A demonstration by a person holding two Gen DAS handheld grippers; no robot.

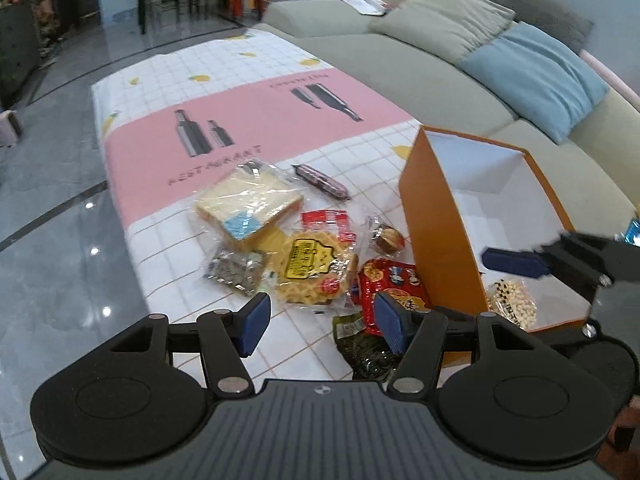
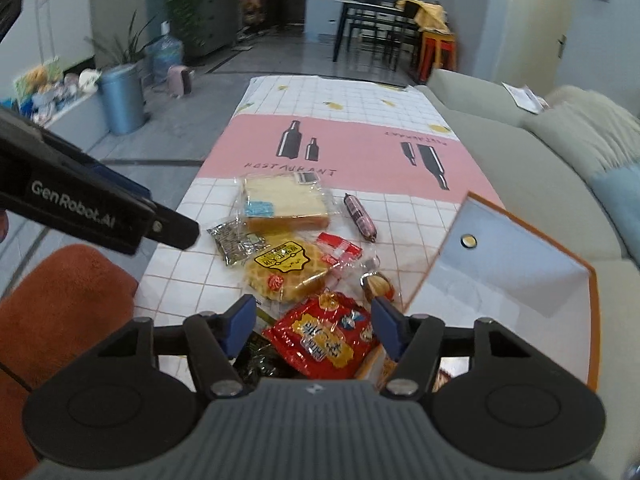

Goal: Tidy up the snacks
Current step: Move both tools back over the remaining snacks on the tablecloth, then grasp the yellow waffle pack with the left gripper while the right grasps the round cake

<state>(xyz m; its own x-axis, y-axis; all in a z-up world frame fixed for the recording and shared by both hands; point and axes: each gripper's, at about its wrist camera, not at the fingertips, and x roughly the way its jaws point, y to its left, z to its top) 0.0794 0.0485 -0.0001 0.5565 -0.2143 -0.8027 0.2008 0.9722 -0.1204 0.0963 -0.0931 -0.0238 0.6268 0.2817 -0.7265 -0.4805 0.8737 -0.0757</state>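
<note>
Snacks mostly still loose near the tablecloth's (image 1: 248, 120) near edge: bagged toast slices (image 1: 248, 204), yellow waffle pack (image 1: 310, 268), red crinkly packet (image 2: 324, 336), dark sausage stick (image 1: 320, 181). Just one clear bag of pale nuts (image 1: 514, 304) inside the orange cardboard box (image 1: 436, 240) at the near right corner. Left gripper (image 1: 320, 322) spread, empty. Right gripper (image 2: 312, 328) spread over the red packet, not pinching. Box wall close alongside, crowding the reach.

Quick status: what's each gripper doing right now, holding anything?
Left gripper: open, holding nothing, above the snacks.
Right gripper: open, nothing gripped; the red packet lies below its jaws.
</note>
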